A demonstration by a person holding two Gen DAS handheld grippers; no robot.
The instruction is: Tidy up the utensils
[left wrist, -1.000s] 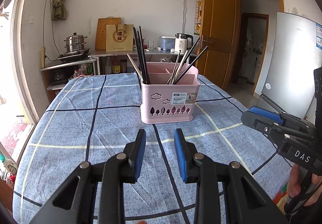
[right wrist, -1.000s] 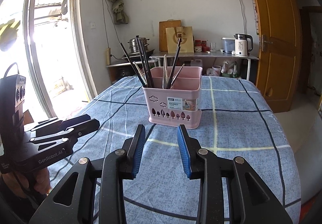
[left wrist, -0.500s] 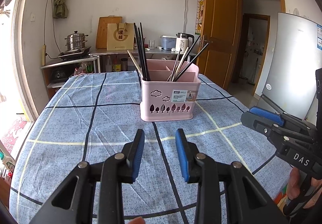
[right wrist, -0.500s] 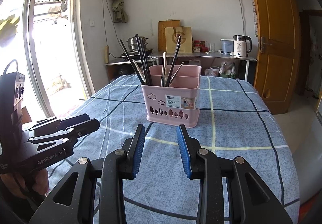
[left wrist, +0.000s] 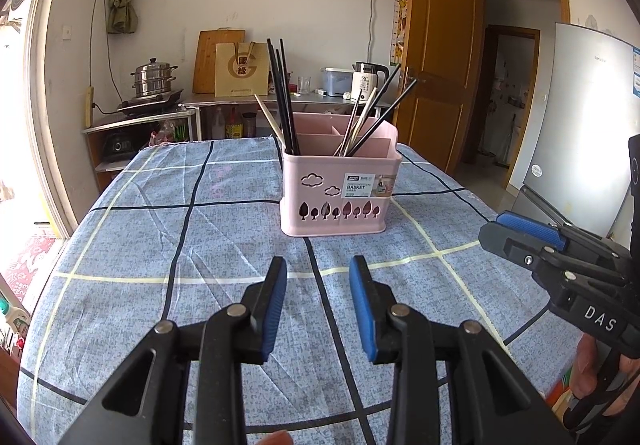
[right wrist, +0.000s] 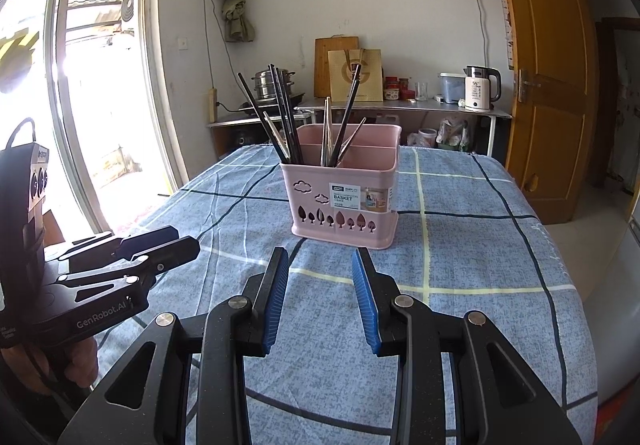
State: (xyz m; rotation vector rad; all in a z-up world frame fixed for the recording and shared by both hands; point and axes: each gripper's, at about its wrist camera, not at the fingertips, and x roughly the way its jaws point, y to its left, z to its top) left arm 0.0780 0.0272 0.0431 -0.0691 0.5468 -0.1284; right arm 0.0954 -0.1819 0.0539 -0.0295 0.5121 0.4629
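over the last second both views have risen and eased back a little from the pink basket on the table — chopsticks stand sorted inside, left gripper and right gripper parted, empty — fitting either start or finish.

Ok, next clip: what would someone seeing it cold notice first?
The pink basket standing mid-table on the blue checked tablecloth, with dark chopsticks bristling from its left compartment and more utensils leaning in the one beside it. Then the two tools low in front: the left gripper and the right gripper, both open and empty, short of the basket.
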